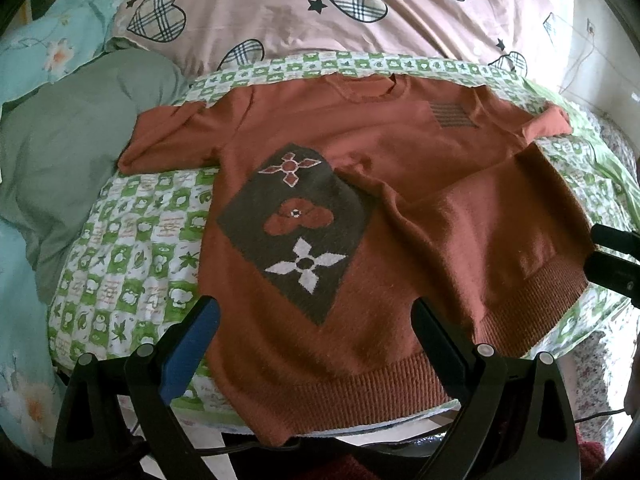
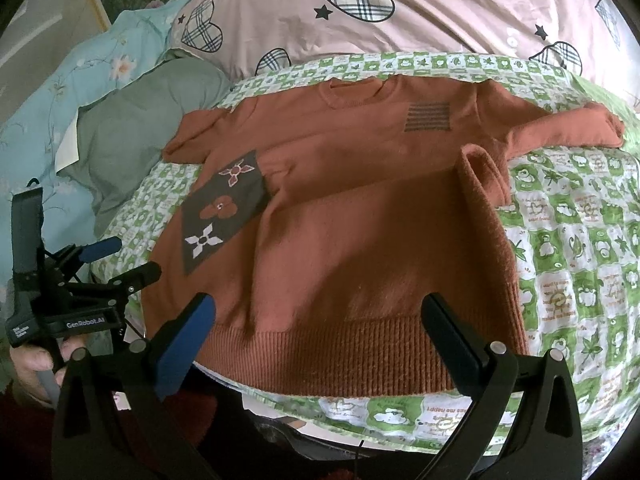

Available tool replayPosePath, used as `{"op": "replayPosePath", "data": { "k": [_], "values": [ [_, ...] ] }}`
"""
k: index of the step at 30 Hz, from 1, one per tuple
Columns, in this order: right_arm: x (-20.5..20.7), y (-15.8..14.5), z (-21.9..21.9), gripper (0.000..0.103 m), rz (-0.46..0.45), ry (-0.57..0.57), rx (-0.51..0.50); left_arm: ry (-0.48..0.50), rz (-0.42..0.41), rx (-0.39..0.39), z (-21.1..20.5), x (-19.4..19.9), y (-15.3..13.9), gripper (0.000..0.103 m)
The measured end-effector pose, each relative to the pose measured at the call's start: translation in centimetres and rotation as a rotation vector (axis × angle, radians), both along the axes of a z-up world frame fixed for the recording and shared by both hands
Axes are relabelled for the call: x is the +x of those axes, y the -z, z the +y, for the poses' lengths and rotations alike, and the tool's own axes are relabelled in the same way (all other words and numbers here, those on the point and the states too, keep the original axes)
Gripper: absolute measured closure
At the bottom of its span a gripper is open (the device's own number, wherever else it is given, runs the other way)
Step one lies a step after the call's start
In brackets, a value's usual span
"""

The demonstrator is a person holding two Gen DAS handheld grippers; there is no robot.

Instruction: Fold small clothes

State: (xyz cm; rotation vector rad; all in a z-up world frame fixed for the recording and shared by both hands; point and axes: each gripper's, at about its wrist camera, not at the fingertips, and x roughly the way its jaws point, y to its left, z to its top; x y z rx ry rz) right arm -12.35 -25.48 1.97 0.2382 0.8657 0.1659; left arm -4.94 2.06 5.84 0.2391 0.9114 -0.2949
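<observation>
- Sweater (image 1: 360,184), rust-orange knit, lies front-up on the green-and-white checked sheet (image 1: 132,240), directly ahead of both grippers; ribbed hem nearest them, collar farthest.
- Left gripper (image 1: 316,320): jaws spread wide, grasping nothing, poised above the hem; the dark patch with flower motifs (image 1: 296,232) sits just ahead, between its fingers.
- Right gripper (image 2: 320,316): jaws likewise spread, empty, over the hem band.
- Right wrist view only: the left gripper seen from the side (image 2: 116,264), off to the right gripper's left and near the hem corner, with a hand (image 2: 36,360) on its grip; also the sweater's right side edge turned up into a raised fold (image 2: 480,176).
- Left wrist view only: the right gripper's dark fingertips (image 1: 612,256) at the far right, beside the hem corner.
- Both views: striped grey patch (image 2: 428,118) on the chest; sleeves spread out to both sides.
- Surroundings: pink heart-print quilt (image 1: 320,12) beyond the collar; grey-green pillow (image 1: 80,128) and pale blue floral bedding (image 2: 100,68) to the left.
</observation>
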Motion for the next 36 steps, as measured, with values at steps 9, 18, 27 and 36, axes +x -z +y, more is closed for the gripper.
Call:
{"op": "replayPosePath", "data": {
  "k": [9,18,27,36],
  "values": [
    [0.4,0.2,-0.5,0.001,0.001,0.013,-0.049,0.009,0.063,-0.029,-0.6,1.9,1.0,0.006],
    [1.0,0.2,-4.9,0.001,-0.017,0.119,-0.011,0.018,0.043,-0.011,-1.3,4.2,2.2,0.006],
    [1.8,0.5,-12.0,0.005,-0.107,0.255,0.178,-0.006,0.049,-0.099,-2.0,7.2,2.5,0.006],
    [3.8,-1.4,-24.9,0.034,-0.151,0.511,0.161,0.034,0.079,-0.054,-4.0,8.9,3.0,0.006]
  ]
}}
